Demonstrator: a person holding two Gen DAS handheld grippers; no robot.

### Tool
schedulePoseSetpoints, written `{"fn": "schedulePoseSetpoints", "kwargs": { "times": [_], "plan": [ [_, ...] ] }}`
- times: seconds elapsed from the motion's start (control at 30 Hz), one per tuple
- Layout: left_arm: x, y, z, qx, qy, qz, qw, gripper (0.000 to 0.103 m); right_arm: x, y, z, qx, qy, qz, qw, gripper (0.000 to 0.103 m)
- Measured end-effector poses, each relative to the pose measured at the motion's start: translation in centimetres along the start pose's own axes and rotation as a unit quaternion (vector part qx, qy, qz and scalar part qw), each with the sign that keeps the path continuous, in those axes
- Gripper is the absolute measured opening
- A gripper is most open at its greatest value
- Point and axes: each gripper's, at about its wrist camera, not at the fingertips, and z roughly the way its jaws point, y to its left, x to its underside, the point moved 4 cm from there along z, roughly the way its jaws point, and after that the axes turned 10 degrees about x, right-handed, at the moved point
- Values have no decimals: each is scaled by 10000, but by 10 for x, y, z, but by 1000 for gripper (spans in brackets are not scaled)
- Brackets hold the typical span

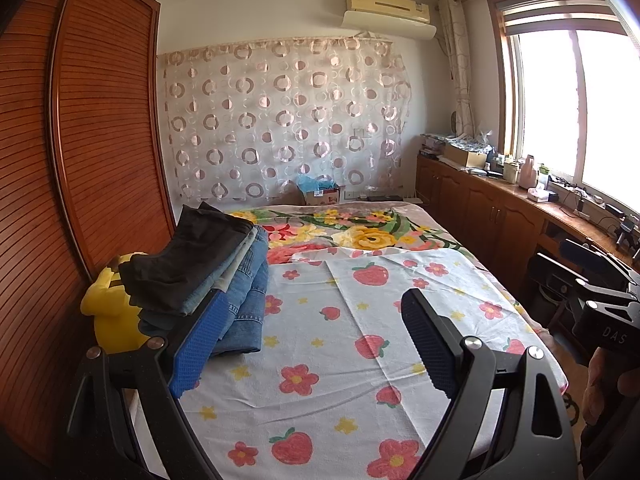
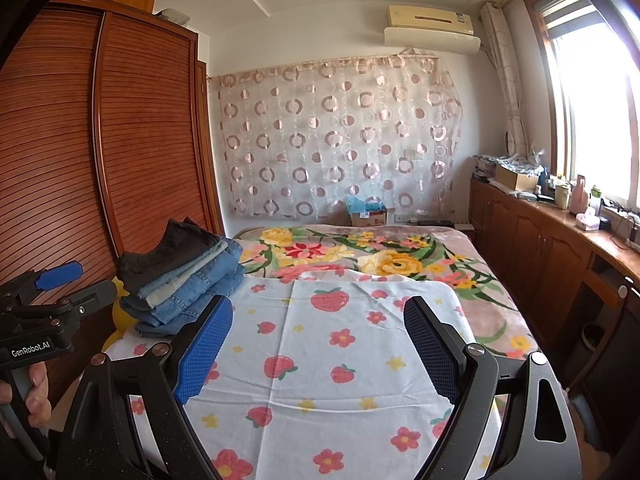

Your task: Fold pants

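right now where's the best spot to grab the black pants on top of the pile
Take the black pants by the near corner that overhangs the denim stack, coming from the open sheet side with the left tool. That edge looks loose and lifted, while the wardrobe blocks the far side. Both tools are open and empty.

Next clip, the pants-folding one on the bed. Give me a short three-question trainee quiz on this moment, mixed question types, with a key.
1. True or false: the left tongs are clamped on a pair of jeans.
2. Multiple choice: the stack of folded pants lies on which part of the bed? A) the far right corner B) the left edge, by the wooden wardrobe C) the middle of the strawberry-print sheet
3. Fill in: the top garment of the stack is ____ in colour.

Key:
1. False. Both the left tongs and the right tongs are open and empty above the sheet.
2. B
3. Black (or very dark); blue denim lies beneath it.
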Motion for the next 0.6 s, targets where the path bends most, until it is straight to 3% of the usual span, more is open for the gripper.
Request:
{"fn": "schedulePoseSetpoints", "kwargs": {
  "times": [0.6],
  "plan": [
    [1, 1, 0, -11, -2, -2, 10000, 89, 2, 1, 0, -2, 2, -13, 10000, 89]
  ]
}}
